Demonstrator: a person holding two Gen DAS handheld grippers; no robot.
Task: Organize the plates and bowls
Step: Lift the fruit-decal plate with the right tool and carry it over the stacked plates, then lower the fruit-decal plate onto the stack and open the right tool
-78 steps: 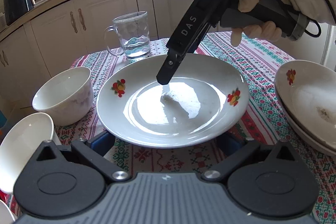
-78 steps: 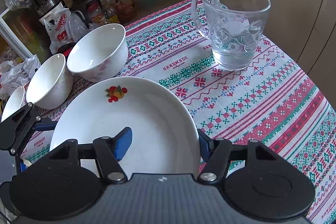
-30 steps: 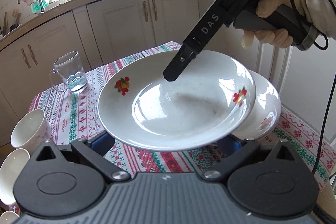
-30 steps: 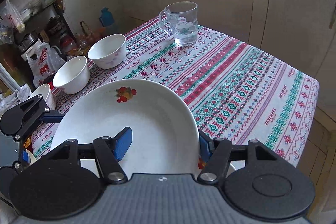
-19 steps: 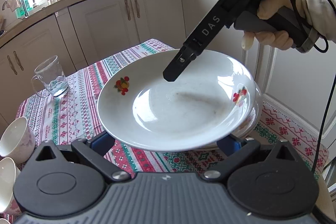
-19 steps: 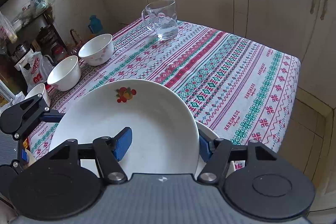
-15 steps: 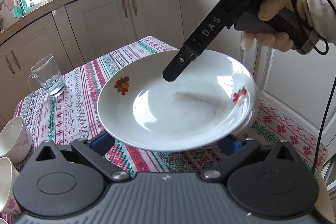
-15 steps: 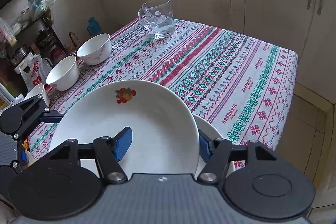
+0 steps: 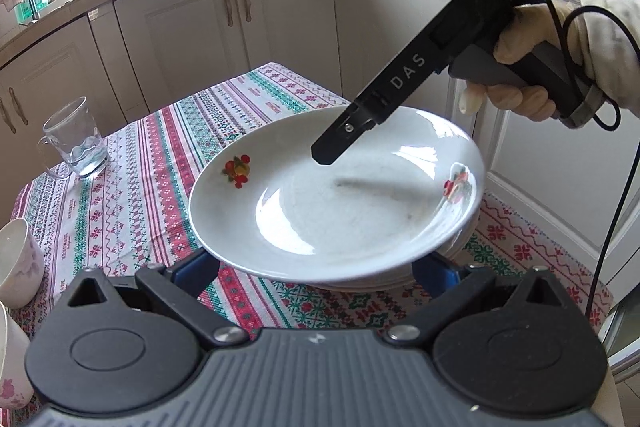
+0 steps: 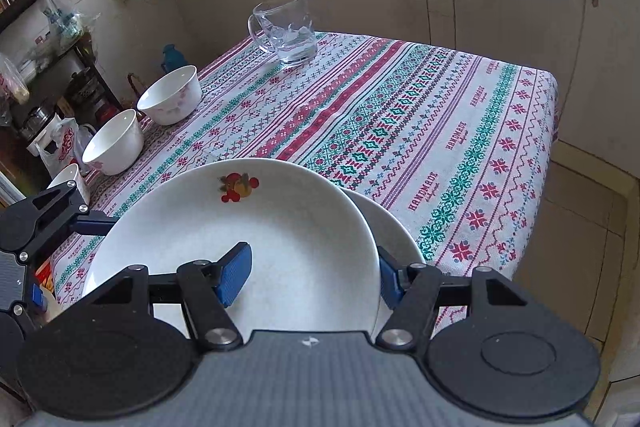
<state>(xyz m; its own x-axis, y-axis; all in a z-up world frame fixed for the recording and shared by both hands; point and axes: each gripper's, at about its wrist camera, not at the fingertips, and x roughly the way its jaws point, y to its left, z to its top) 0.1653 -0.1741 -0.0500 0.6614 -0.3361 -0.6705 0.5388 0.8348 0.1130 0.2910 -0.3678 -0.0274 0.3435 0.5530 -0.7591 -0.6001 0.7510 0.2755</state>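
A white plate with fruit prints (image 9: 332, 211) (image 10: 240, 227) hangs tilted just above a stack of like plates (image 9: 448, 255) (image 10: 394, 231) at the table's near right corner. My right gripper (image 10: 312, 271) is shut on its rim, one blue pad (image 10: 234, 273) inside the plate and the other under it. My left gripper (image 9: 316, 267) sits under the plate's near rim with its fingers spread wide; whether they touch the plate is hidden. Three white bowls (image 10: 170, 99) (image 10: 114, 141) stand along the table's left edge.
A glass mug (image 9: 76, 139) (image 10: 286, 27) with a little water stands at the far corner. The patterned tablecloth (image 10: 420, 115) covers the table. White kitchen cabinets (image 9: 240, 27) close in behind and to the right. Shelves with bags (image 10: 48, 99) stand past the bowls.
Both grippers have carried the plate from the table's middle to the right. It has come down over the plate stack and tilted toward it.
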